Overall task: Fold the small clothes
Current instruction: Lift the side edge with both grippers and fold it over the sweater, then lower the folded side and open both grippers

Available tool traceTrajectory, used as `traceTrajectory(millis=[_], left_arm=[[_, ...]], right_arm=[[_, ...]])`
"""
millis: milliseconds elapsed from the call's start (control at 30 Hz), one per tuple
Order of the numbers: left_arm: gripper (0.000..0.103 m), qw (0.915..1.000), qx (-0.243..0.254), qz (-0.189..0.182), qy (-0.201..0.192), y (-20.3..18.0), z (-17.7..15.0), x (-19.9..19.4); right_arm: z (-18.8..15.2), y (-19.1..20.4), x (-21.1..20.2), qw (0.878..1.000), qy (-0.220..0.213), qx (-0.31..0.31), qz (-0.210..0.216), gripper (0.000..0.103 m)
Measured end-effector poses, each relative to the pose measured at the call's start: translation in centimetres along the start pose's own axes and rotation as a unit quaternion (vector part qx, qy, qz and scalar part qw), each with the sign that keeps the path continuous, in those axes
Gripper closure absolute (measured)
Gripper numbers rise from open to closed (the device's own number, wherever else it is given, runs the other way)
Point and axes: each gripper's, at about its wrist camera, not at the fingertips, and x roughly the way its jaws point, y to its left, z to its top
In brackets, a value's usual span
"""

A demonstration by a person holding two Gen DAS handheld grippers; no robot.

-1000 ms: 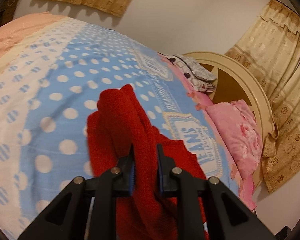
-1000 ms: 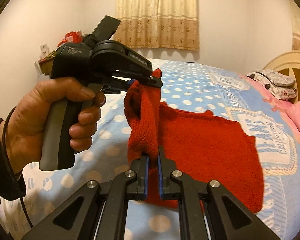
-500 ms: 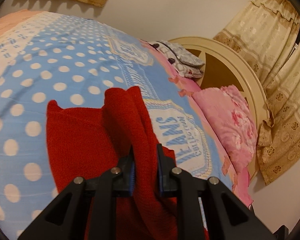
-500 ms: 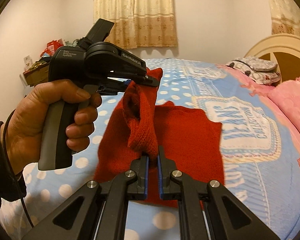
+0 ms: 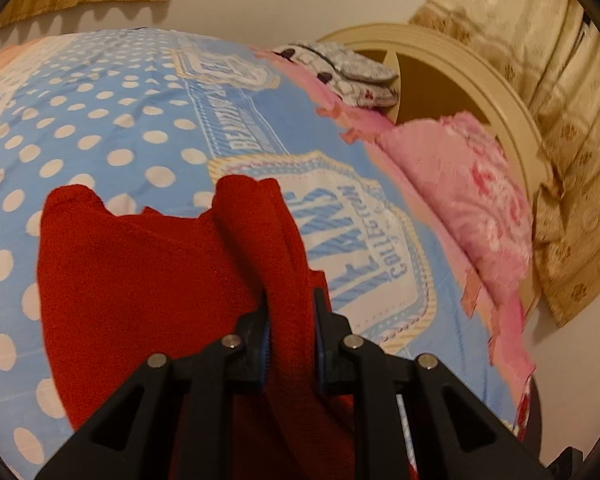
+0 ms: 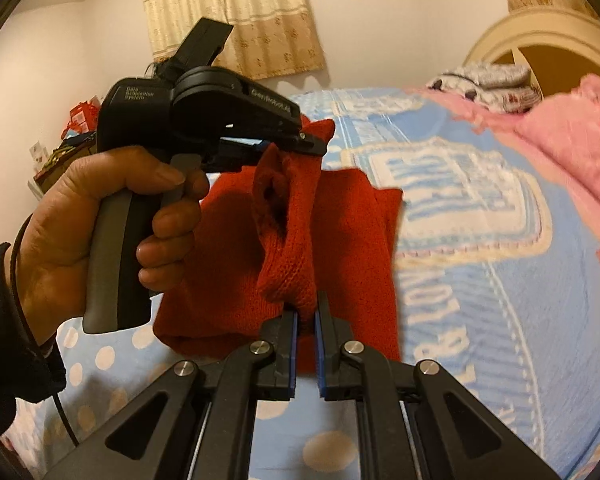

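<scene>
Left wrist: left gripper (image 5: 290, 316) pinches the red knit garment (image 5: 140, 280) (part draped on the bedspread (image 5: 100, 128)); keep both edges level while lowering.

Right wrist: right gripper (image 6: 305, 316) clamps another bunched edge; pillow (image 6: 572, 148) well apart, open bedspread ahead

A light-blue bedspread with cream polka dots and printed crest panels (image 5: 148, 128) is covering a bed and filling most of both views. A cream arched wooden headboard (image 5: 496, 92) is standing at the bed's far end, with a pink floral pillow (image 5: 472, 184) and a grey-and-white patterned pillow (image 5: 348, 68) lying against it. Beige patterned curtains (image 6: 236, 12) are hanging on the plain off-white wall (image 6: 400, 20), and a second beige patterned curtain (image 5: 572, 128) is hanging beside the headboard. A cluttered side shelf with red items (image 6: 76, 120) is standing by the left wall. Warm indoor light is tinting the room.
</scene>
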Motion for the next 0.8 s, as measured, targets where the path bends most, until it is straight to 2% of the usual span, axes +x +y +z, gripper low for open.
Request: traceTrajectory(millis=[233, 333, 433, 500, 533, 600, 633, 667, 733, 800], left_arm=[[0.083, 0.9973, 0.067, 0.029, 0.004, -2.7, -0.7, 1.6], [0.072, 0.9955, 0.085, 0.041, -0.007, -3.1, -1.2, 0.7], [0.055, 0.9921, 0.107, 0.052, -0.039, -3.2, -1.8, -1.9], [0.039, 0.9864, 0.127, 0.08, -0.067, -2.7, -2.9, -4.2], [0.037, 0.9826, 0.136, 0.097, -0.08, -2.3, -3.5, -5.3], [0.029, 0.9744, 0.151, 0.135, -0.097, -1.0, -5.3, -7.0], [0.028, 0.9702, 0.154, 0.158, -0.101, -0.3, -6.1, -7.5], [0.028, 0.9672, 0.155, 0.173, -0.104, 0.5, -6.8, -7.7], [0.028, 0.9657, 0.15, 0.187, -0.101, 1.6, -7.9, -7.7], [0.028, 0.9691, 0.133, 0.191, -0.082, 2.6, -8.8, -7.1]], right_arm=[[-1.2, -1.9, 0.2, 0.999, 0.013, 0.039, 0.0, 0.097], [-1.7, -2.7, 0.3, 0.998, 0.022, 0.059, 0.009, 0.097], [-2.3, -3.9, 0.2, 0.996, 0.032, 0.077, 0.014, 0.096], [-2.5, -4.5, -0.3, 0.996, 0.034, 0.087, 0.013, 0.096], [-2.3, -4.8, -0.7, 0.995, 0.032, 0.095, 0.01, 0.096], [-1.8, -5.3, -1.7, 0.995, 0.014, 0.098, -0.019, 0.082], [-1.1, -5.4, -2.5, 0.995, -0.005, 0.095, -0.035, 0.059], [-0.4, -5.5, -3.2, 0.994, -0.023, 0.097, -0.043, 0.045], [1.3, -5.2, -3.8, 0.993, -0.054, 0.099, -0.037, 0.045], [3.4, -3.9, -3.1, 0.995, -0.055, 0.077, -0.018, 0.045]])
